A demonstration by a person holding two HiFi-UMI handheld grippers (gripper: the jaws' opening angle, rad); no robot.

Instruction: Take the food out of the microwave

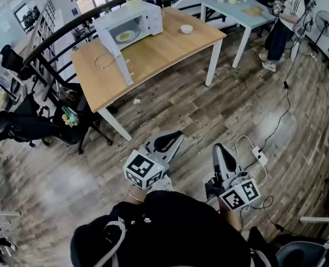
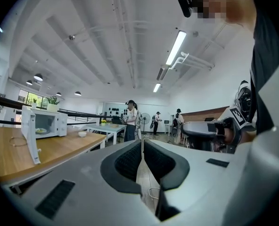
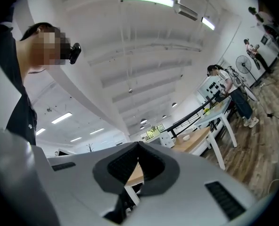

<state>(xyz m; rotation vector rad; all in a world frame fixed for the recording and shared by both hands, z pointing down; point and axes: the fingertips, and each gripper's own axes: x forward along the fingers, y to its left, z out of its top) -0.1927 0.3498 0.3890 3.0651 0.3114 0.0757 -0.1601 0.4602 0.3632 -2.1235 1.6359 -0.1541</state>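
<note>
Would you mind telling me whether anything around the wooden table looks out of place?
A small white scrap lies on the floor beside the wooden table; the microwave door stands wide open.

Right gripper, fingers tip to tip and empty, 1 wooden table and 1 white table beyond.

bare floor reaching wooden table, microwave door swung out across the tabletop

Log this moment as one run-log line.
microwave: door open, on table | food: inside, on plate | left gripper: shut, empty | right gripper: shut, empty | both: short of table
</note>
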